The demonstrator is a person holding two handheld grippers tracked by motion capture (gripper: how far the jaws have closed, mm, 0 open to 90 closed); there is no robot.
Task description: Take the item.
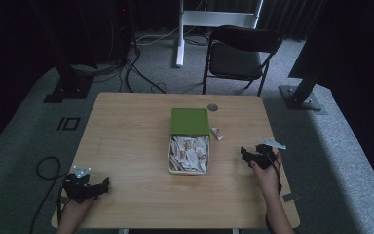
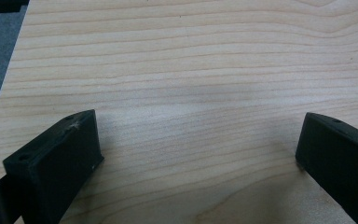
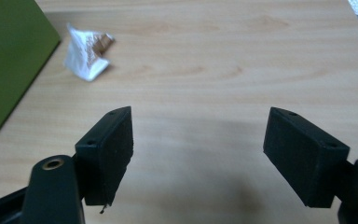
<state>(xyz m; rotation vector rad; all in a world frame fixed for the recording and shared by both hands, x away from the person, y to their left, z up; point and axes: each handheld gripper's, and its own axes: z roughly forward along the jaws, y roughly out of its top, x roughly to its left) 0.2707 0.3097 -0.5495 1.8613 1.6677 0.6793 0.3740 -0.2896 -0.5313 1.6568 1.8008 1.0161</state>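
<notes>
Both your tongs stood open and empty: the left gripper (image 1: 102,187) at the near left, the right gripper (image 1: 244,153) right of the box (image 1: 172,168) of wrappers. One stray wrapped candy (image 3: 86,52) lay just right of the green lid (image 1: 190,121). A low, off-centre approach could have flicked it away. No print was legible.
</notes>
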